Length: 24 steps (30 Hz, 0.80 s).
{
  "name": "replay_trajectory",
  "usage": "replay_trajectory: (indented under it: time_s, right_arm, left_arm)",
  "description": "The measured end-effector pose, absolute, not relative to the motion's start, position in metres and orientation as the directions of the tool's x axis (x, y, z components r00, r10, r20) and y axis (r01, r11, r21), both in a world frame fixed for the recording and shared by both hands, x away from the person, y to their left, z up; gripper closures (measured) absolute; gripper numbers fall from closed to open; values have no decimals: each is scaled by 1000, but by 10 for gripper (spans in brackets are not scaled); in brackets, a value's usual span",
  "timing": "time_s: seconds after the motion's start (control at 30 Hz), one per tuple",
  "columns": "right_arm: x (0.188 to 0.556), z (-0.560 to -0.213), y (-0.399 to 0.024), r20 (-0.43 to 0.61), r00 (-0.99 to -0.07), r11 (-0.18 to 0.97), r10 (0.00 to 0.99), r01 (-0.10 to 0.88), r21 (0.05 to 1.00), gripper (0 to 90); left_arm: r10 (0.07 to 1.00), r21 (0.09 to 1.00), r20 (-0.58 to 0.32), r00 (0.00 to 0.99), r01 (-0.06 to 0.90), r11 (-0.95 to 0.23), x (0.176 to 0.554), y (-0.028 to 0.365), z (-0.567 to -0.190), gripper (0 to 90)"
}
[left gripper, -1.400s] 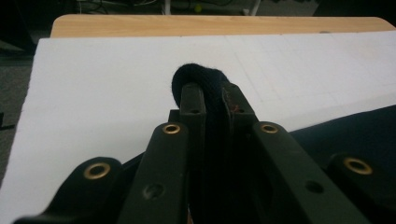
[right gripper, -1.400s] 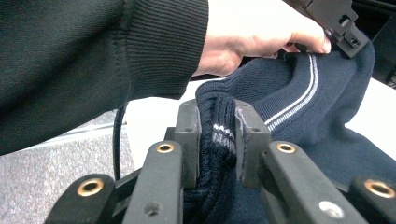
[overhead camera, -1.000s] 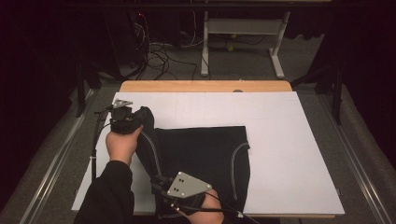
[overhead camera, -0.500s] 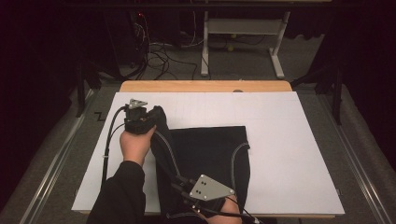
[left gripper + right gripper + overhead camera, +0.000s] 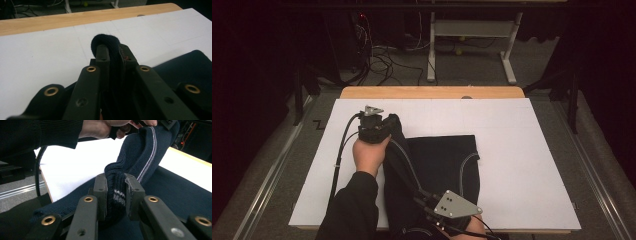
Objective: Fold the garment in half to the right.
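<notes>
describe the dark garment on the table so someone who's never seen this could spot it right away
On the white table top with a wooden strip along its far edge, look left of centre, toward the near edge. There lies a dark navy knitted garment, the one piece of cloth there, with thin pale stripes. Its left edge is lifted into a fold, pinched by the left tool and the right tool.

A wooden table (image 5: 432, 92) carries a large white rectangular sheet (image 5: 522, 150) covering nearly all of it. A dark navy knitted garment (image 5: 447, 165) lies on the sheet, reaching its near edge.
</notes>
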State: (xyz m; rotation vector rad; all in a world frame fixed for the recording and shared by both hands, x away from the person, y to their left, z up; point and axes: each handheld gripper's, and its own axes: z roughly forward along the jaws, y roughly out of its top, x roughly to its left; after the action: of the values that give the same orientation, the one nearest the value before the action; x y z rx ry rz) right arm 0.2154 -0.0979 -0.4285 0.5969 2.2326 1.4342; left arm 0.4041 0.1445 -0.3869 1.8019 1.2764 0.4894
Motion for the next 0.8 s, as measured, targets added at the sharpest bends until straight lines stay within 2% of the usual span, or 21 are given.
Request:
replay_trajectory:
  time_s: [0.8]
  right_arm:
    - [204, -434, -144, -124, -785, 388, 607, 156, 908, 744]
  left_arm:
    - [866, 800, -110, 487, 561, -214, 411, 78, -390, 766]
